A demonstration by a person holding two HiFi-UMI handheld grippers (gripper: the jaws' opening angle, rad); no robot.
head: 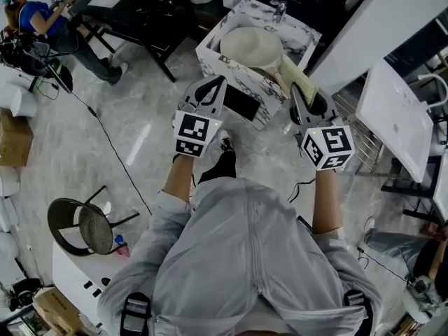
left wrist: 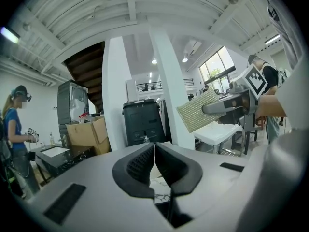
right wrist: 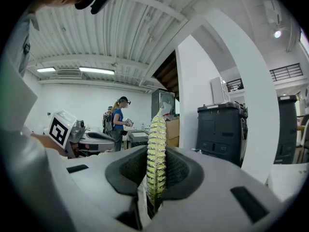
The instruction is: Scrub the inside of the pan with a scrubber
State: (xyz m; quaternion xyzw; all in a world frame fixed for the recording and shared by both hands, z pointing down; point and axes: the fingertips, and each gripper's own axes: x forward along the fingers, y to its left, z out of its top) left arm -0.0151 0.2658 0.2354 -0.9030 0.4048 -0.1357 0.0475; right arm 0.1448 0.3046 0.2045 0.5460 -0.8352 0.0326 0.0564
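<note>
A pale round pan (head: 250,45) lies in a marble-patterned sink unit (head: 210,47) straight ahead of me. My right gripper (head: 295,91) is shut on a yellow-green mesh scrubber (head: 298,81), raised in the air beside the sink unit's right corner. In the right gripper view the scrubber (right wrist: 156,144) stands on edge, pinched between the jaws of that gripper (right wrist: 156,153). My left gripper (head: 220,84) hovers near the unit's front edge, level with the right one. Its jaws (left wrist: 154,151) are shut with nothing between them. From the left gripper view the scrubber (left wrist: 198,111) shows as a flat sheet.
A faucet (head: 278,7) rises at the sink's far side. A white table (head: 395,117) stands at the right, a round chair (head: 80,224) at the lower left. A person (head: 42,19) works at a dark desk far left. A black bin (left wrist: 142,122) and cardboard boxes (left wrist: 87,134) stand ahead.
</note>
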